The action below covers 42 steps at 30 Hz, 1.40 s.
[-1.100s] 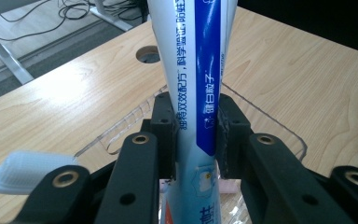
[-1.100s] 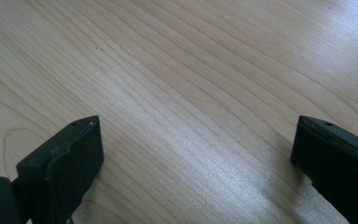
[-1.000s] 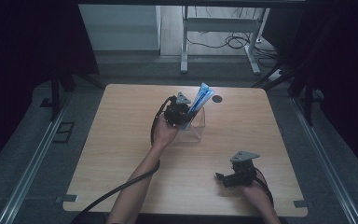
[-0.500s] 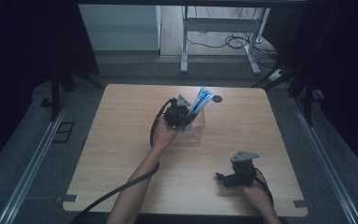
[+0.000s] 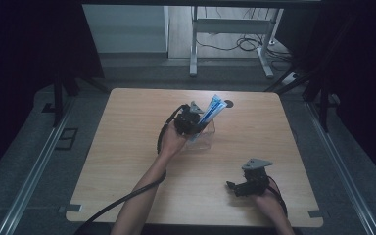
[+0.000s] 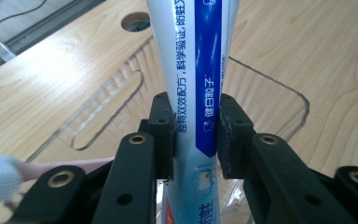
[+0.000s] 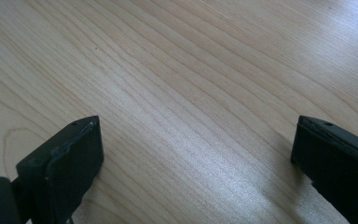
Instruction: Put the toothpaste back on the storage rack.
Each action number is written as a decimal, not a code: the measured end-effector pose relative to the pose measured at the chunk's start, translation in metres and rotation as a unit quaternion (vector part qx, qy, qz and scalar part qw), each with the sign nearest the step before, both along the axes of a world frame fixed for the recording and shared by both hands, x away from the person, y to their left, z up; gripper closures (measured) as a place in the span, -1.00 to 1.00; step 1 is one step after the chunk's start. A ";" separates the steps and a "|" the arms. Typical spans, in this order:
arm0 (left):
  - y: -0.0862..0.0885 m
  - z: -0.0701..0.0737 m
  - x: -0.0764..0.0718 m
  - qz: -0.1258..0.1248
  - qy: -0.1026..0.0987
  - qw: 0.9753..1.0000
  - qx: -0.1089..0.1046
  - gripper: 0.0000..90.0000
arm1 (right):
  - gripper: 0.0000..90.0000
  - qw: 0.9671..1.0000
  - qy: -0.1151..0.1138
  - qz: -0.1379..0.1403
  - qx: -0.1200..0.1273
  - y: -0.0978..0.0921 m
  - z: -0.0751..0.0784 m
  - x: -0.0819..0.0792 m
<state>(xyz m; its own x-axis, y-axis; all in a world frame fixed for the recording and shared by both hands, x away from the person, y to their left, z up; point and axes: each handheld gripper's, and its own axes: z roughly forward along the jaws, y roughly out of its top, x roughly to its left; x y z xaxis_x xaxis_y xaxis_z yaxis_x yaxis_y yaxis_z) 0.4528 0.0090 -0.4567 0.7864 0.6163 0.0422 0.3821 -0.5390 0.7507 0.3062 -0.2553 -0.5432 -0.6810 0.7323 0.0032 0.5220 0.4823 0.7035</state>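
A blue and white toothpaste tube (image 5: 211,110) (image 6: 198,70) stands tilted in a clear plastic box (image 5: 204,138) near the table's far middle. My left gripper (image 5: 192,120) (image 6: 196,126) is shut on the tube's lower part, one jaw on each side. A pink-handled toothbrush (image 6: 9,175) with a white head lies at the lower left of the left gripper view. My right gripper (image 5: 232,186) (image 7: 196,149) rests low over bare wood near the front right, jaws wide open with nothing between them.
The wooden table (image 5: 127,147) has a round cable hole (image 5: 228,104) (image 6: 136,21) just beyond the box. A black cable (image 5: 122,198) trails from the left forearm off the front edge. Desk legs and cables (image 5: 235,44) stand on the floor beyond the table.
The toothpaste tube has tilted and sunk a little in the box while the left gripper holds it. The right gripper has stayed put.
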 end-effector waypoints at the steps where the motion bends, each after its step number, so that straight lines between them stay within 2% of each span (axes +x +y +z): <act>1: 0.000 0.000 0.000 0.000 0.001 1.000 0.000 0.56 | -0.96 1.000 0.000 0.000 0.000 0.000 0.000 0.000; 14: 0.001 0.000 0.000 0.000 0.015 1.000 0.006 0.45 | -0.96 1.000 0.000 0.000 0.000 0.000 0.000 0.000; 16: 0.002 0.000 0.000 0.001 0.017 1.000 -0.003 0.40 | -0.96 1.000 0.000 0.001 -0.001 0.000 0.000 0.000; 18: 0.002 0.001 0.000 -0.001 0.019 1.000 -0.002 0.32 | -0.96 1.000 0.000 0.001 -0.001 0.000 0.000 0.000; 21: 0.002 0.002 -0.002 0.001 0.012 1.000 -0.003 0.30 | -0.96 1.000 0.000 0.001 -0.001 0.000 0.000 0.000; 25: 0.005 0.007 -0.003 0.005 0.008 1.000 -0.018 0.25 | -0.96 1.000 0.000 0.001 -0.001 0.000 0.000 0.000; 32: 0.009 0.014 -0.006 0.011 0.002 0.999 -0.032 0.13 | -0.96 1.000 0.000 0.000 -0.001 0.000 0.000 0.000; 38: 0.010 0.014 -0.009 0.013 0.004 0.999 -0.033 -0.06 | -0.96 1.000 0.000 0.000 -0.001 0.000 0.000 0.000; 42: 0.012 0.016 -0.011 0.013 0.008 0.999 -0.045 -0.16 | -0.96 1.000 0.000 0.001 -0.001 0.000 0.000 0.000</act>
<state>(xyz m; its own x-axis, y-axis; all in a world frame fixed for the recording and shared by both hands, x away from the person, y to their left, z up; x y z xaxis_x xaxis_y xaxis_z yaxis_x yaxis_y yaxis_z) 0.4422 0.0206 -0.4404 0.7708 0.6366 -0.0264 0.4065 -0.4595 0.7897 0.3062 -0.2553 -0.5432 -0.6817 0.7316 0.0014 0.5209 0.4841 0.7031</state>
